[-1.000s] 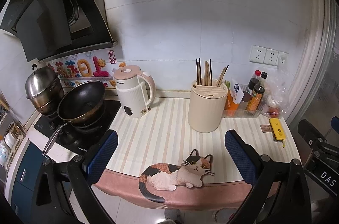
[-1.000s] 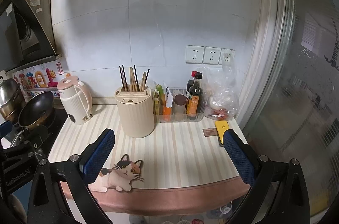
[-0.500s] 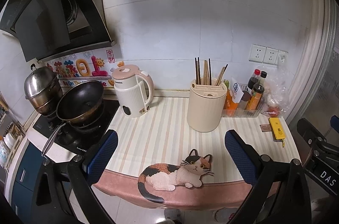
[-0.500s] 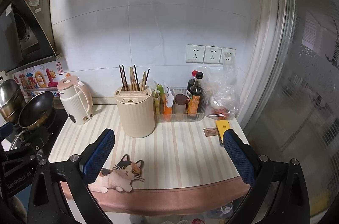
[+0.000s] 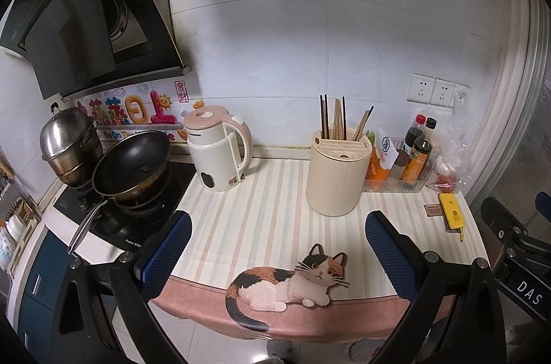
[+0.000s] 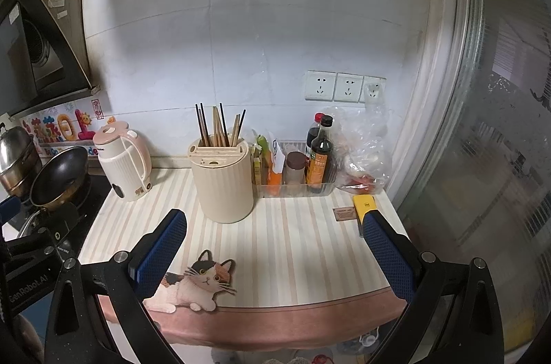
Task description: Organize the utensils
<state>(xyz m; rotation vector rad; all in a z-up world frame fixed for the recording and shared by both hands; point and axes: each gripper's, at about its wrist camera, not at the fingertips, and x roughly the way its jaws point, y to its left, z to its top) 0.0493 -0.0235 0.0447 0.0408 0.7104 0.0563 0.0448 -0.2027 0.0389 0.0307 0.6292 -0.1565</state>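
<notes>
1. Two grippers, the left gripper (image 5: 277,247) and right gripper (image 6: 273,243), are seen spread wide, nothing grasped.
2. Chopsticks (image 6: 220,126) are stood in the cream holder (image 6: 222,181) at frame centre.

Left gripper (image 5: 277,247) spread wide, nothing between the blue-padded fingers (image 5: 165,248) — black frames angling up from the lower corners of its own view. Right gripper (image 6: 275,248) likewise spread wide and empty, blue pads (image 6: 387,255) well apart. Both held level, side by side, pointing forward the same way. Part of the right one's black body visible at the right edge of the left view — part of the left's at the left edge of the right.
</notes>
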